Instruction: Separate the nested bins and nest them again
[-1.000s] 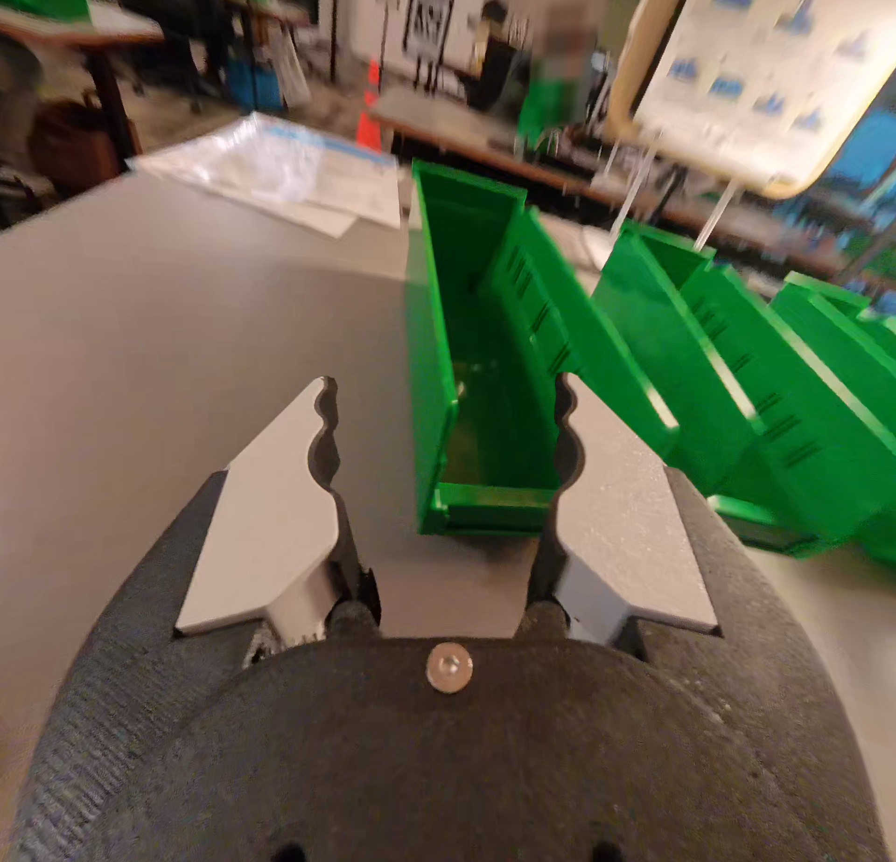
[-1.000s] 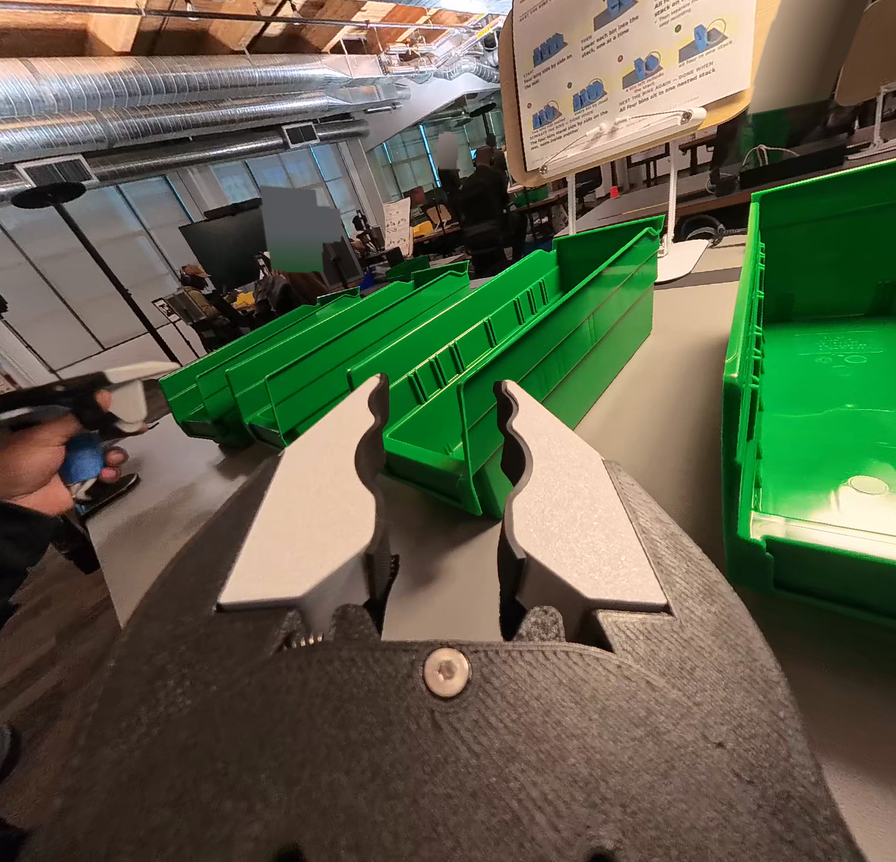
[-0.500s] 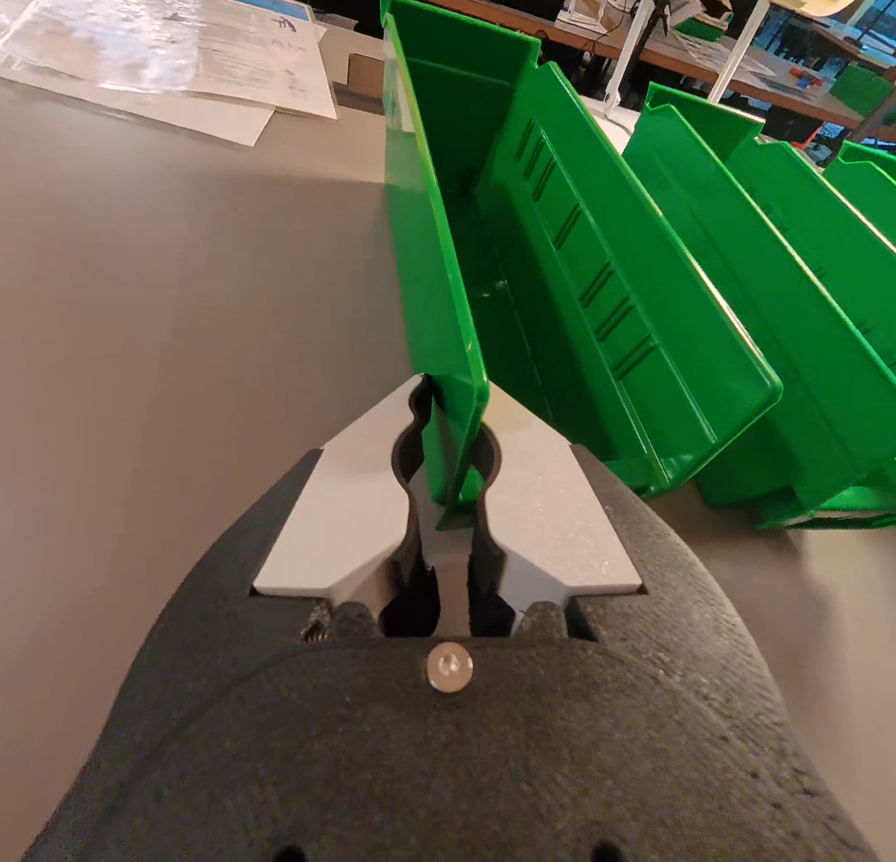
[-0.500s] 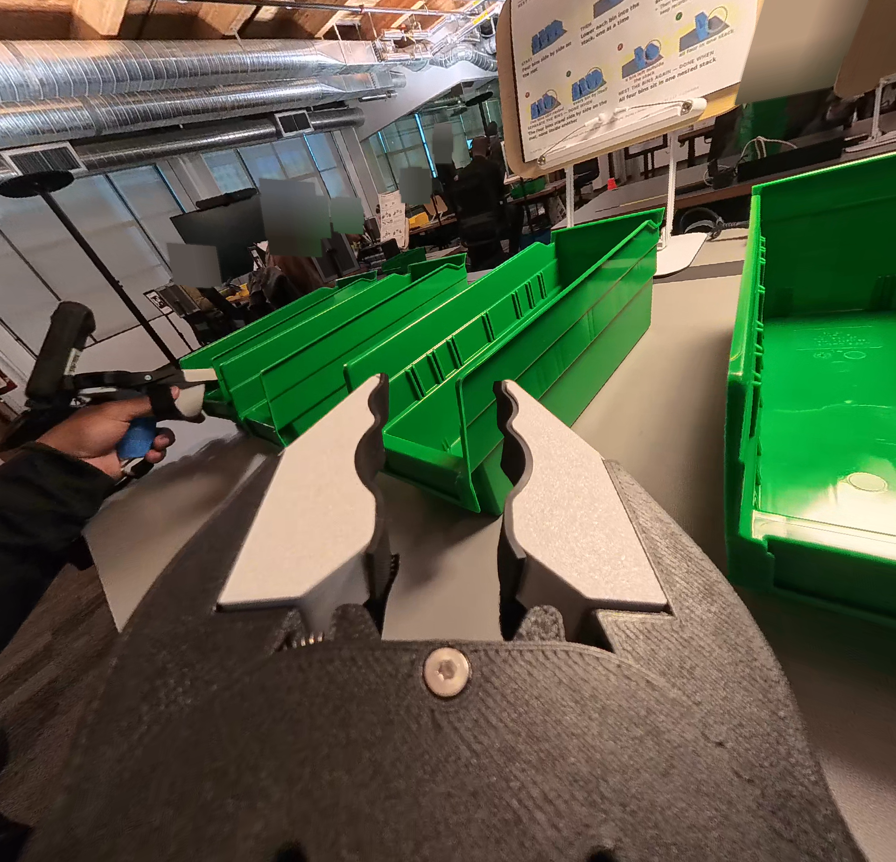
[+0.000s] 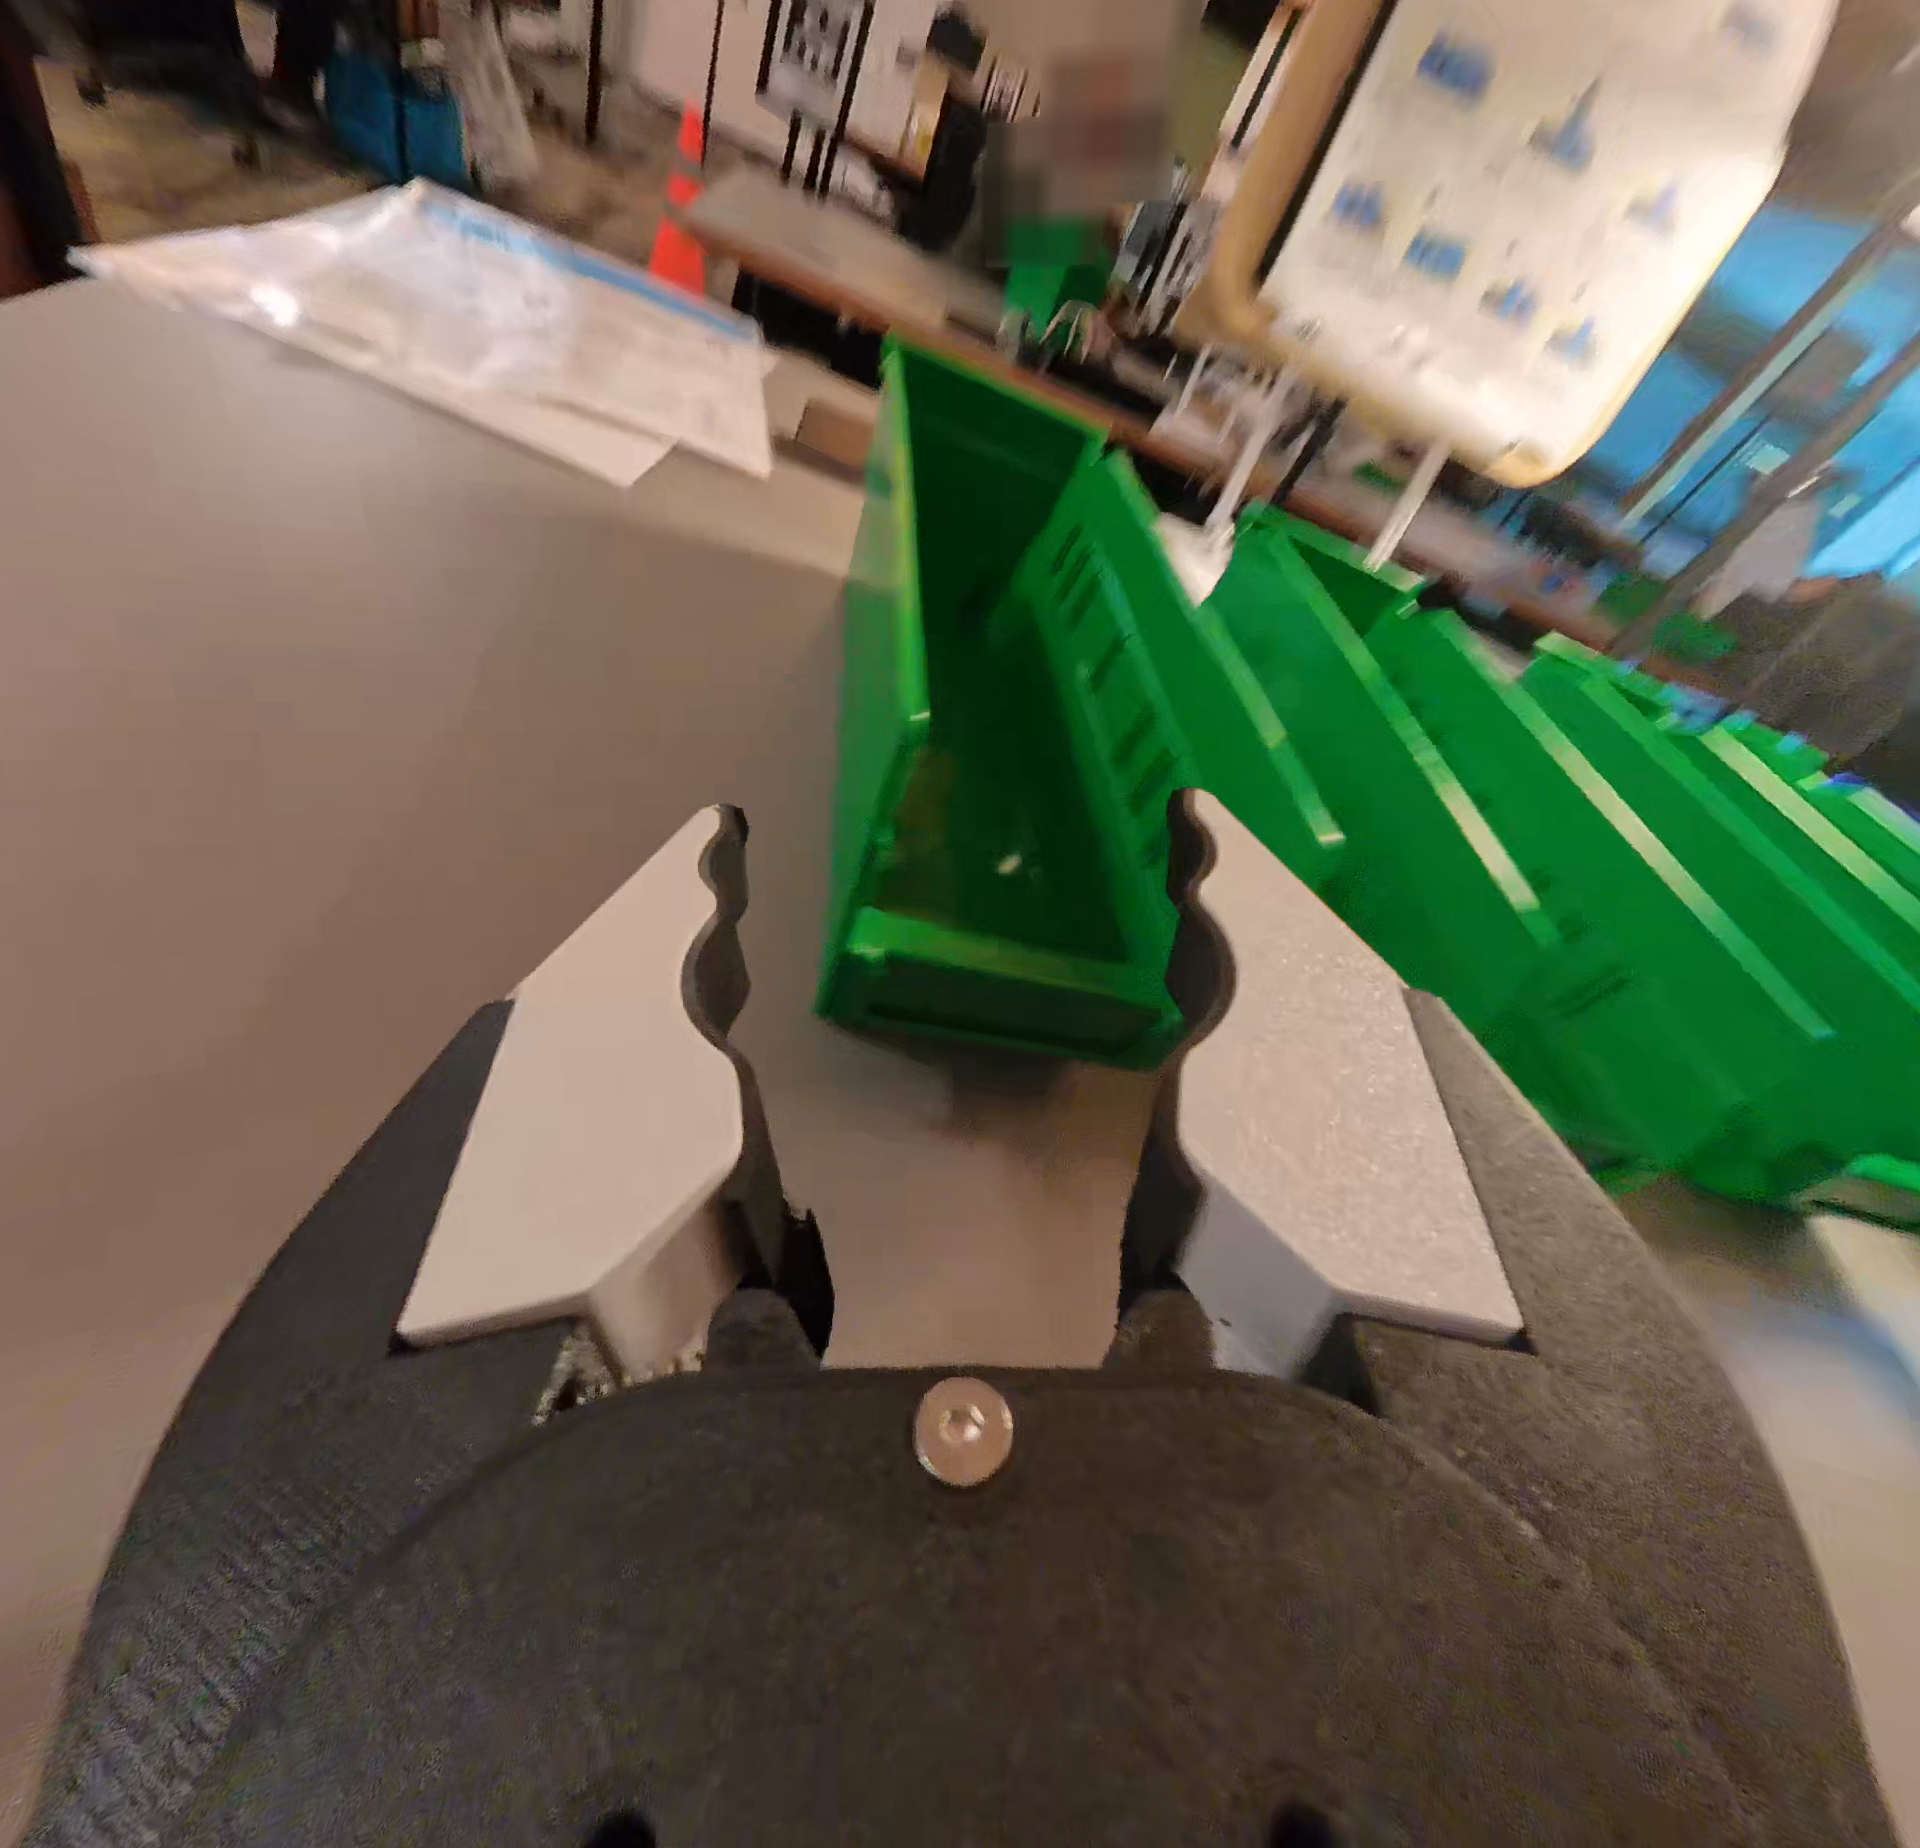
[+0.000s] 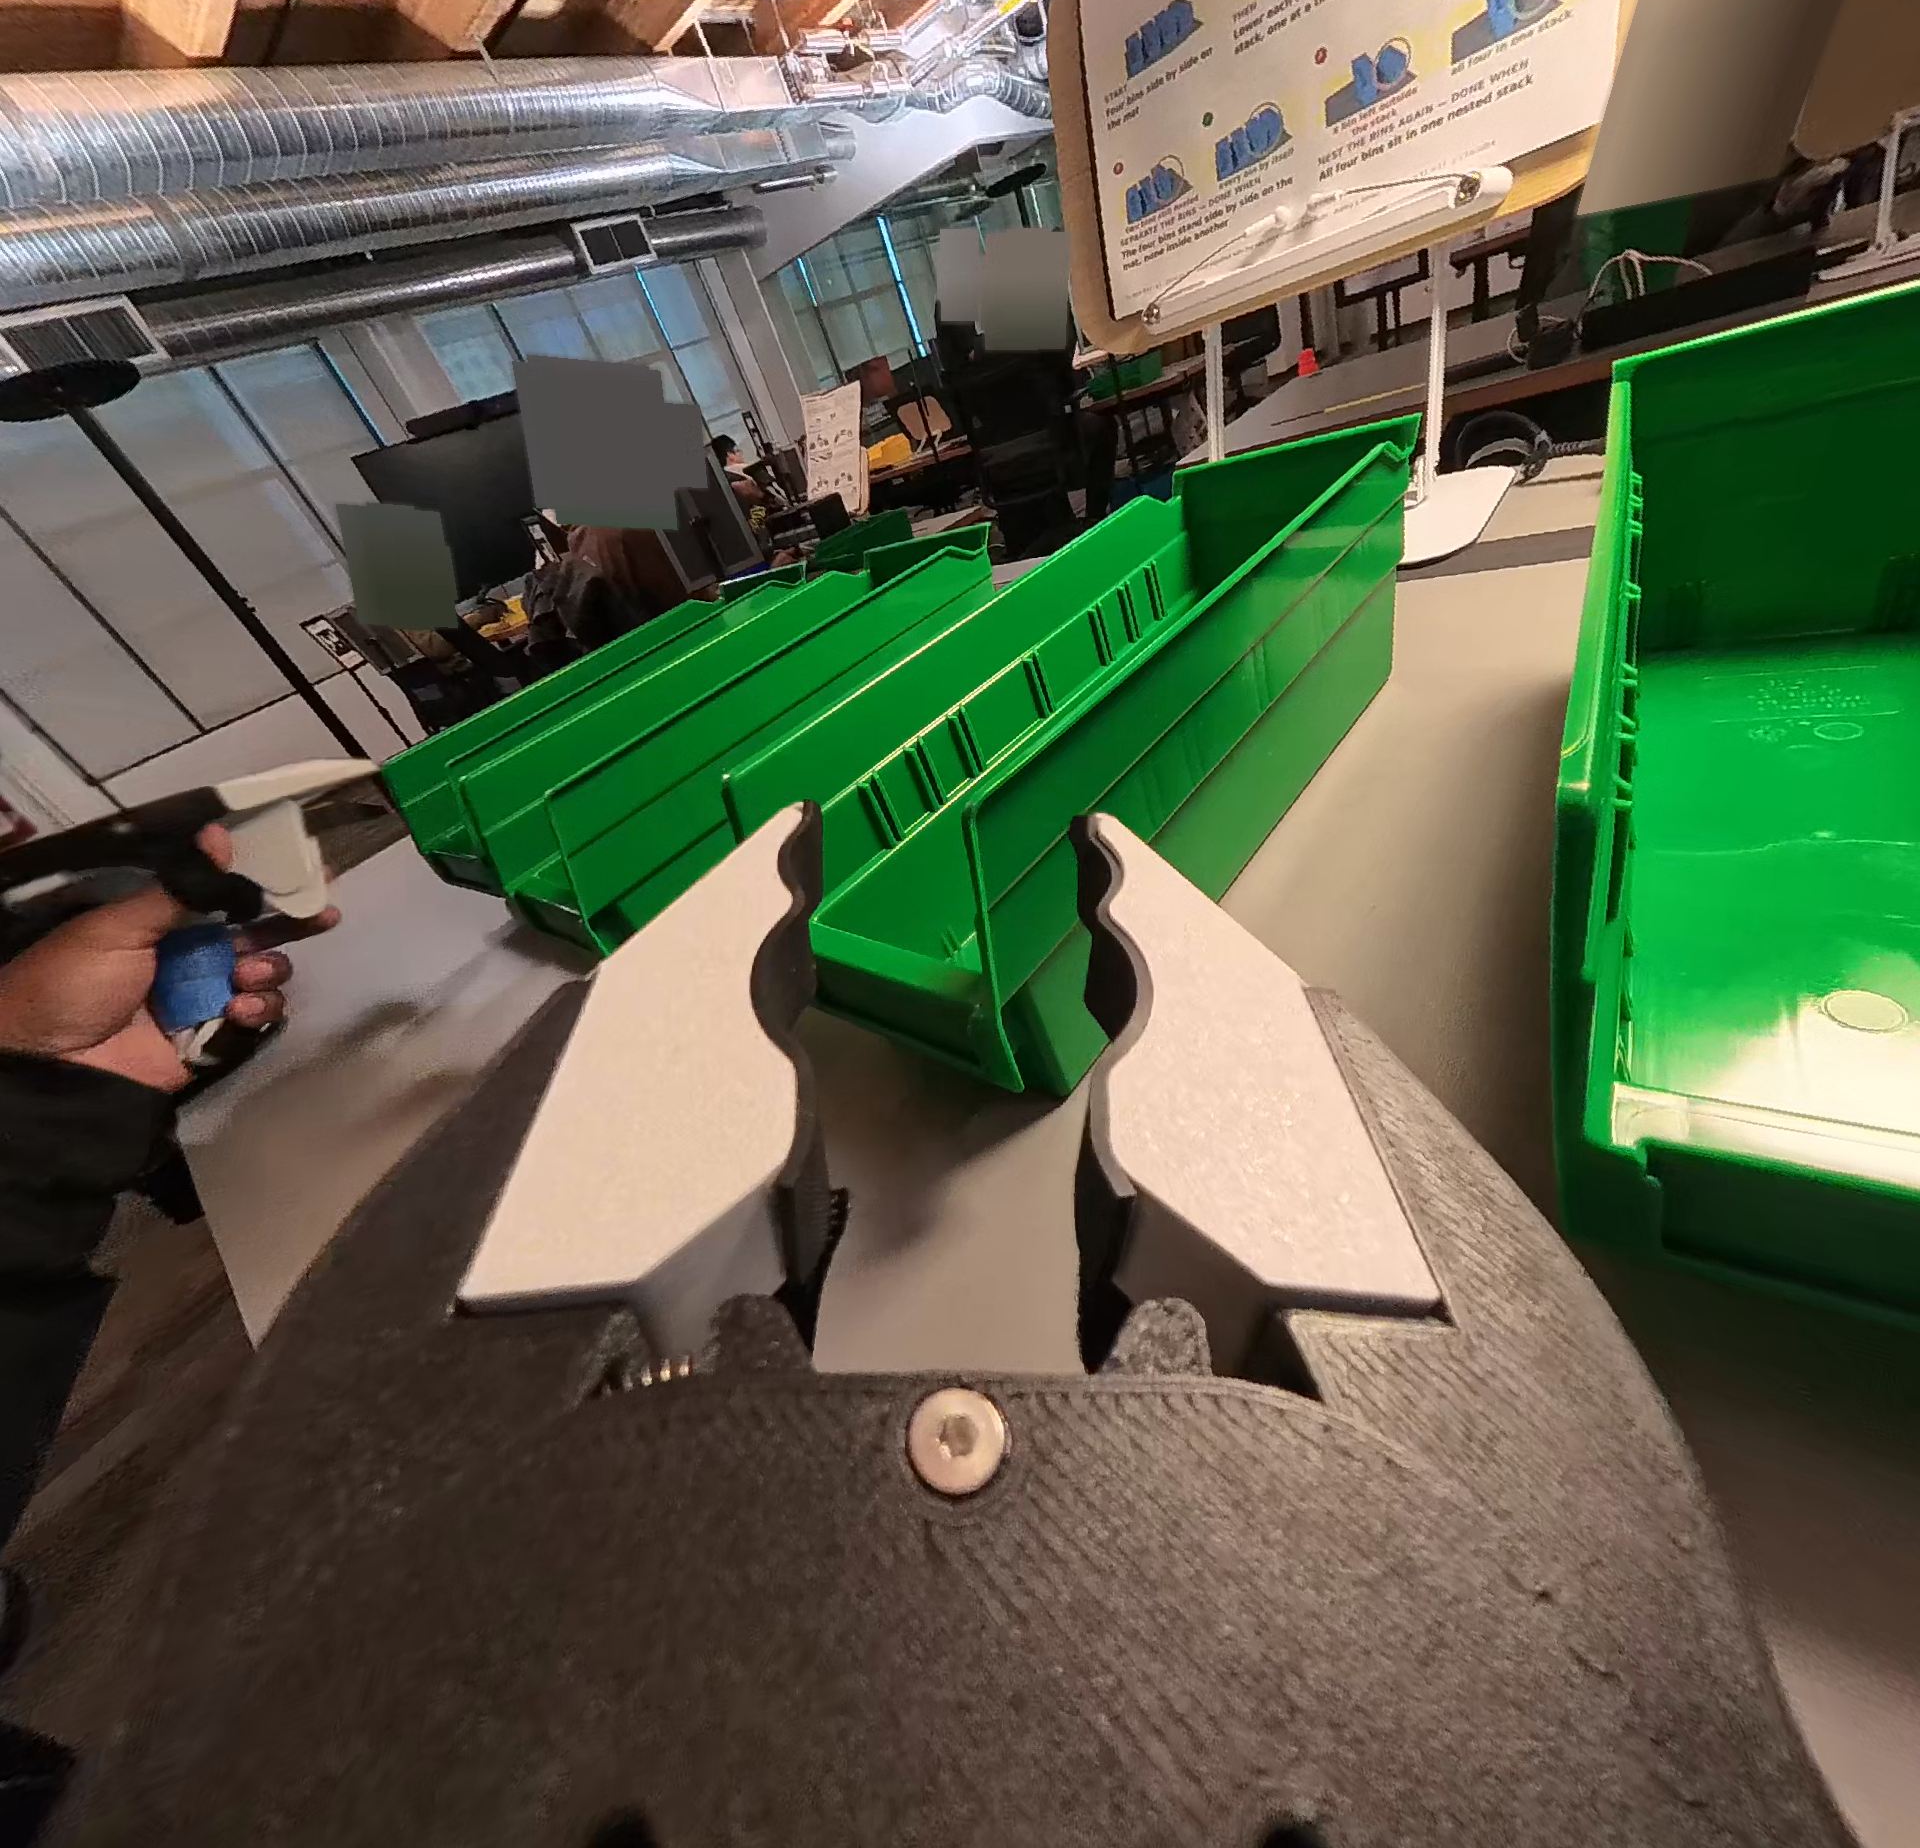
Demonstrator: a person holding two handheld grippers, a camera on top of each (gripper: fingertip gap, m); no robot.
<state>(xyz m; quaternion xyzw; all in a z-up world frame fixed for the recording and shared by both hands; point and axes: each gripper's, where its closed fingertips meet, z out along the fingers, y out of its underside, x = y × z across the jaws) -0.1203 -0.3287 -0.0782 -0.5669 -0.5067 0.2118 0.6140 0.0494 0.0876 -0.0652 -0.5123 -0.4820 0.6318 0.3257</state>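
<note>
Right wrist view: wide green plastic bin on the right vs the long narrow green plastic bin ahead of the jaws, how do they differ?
The wide green bin is broad with an open, glossy floor; the narrow green bin is a slim trough. The wide one stands alone; the narrow one has a row of similar bins alongside. Both are green plastic, empty, upright on the grey table.

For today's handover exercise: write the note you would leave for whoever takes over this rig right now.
Left gripper: open, holding nothing, in front of the end of the leftmost bin.
Right gripper: open, holding nothing, facing the end of another narrow bin.
Narrow green bins stand side by side on the table; a wide bin sits to the right.
Done: bins look separated.
Left: nest them again.
</note>
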